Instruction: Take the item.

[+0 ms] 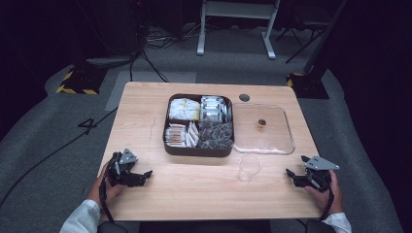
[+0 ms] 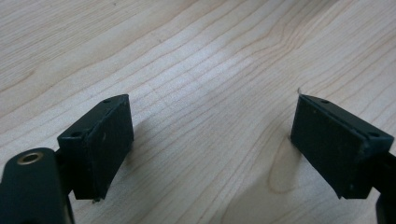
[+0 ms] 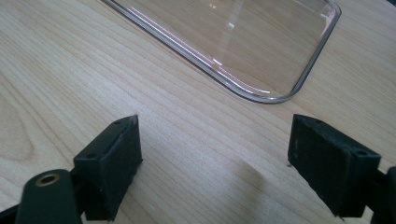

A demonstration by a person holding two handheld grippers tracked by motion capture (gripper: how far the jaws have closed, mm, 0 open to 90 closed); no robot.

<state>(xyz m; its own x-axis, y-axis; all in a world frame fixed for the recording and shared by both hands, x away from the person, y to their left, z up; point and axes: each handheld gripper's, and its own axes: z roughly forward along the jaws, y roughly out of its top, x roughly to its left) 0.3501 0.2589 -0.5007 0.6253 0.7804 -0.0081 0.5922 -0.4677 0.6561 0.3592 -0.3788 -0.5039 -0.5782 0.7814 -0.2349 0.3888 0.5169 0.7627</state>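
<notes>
High view is showing both the left gripper [image 1: 144,175] and right gripper [image 1: 293,176] resting open and empty; the nearest thing, a clear glass cup [image 1: 249,166] on the tabletop [image 1: 194,189], is looking light, slippery, fragile; gripping its rim seems safest.

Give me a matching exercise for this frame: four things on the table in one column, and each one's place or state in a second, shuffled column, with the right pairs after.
Things
1. dark compartment box
2. clear lid
3. clear cup
4. left gripper

Places or states
A. lying flat, just right of the box
B. jaws apart over bare wood, nothing between them
C. middle of the table, filled with packets
D. near the lid's front left corner, on the person's side

Pairs: 1-C, 2-A, 3-D, 4-B
</notes>
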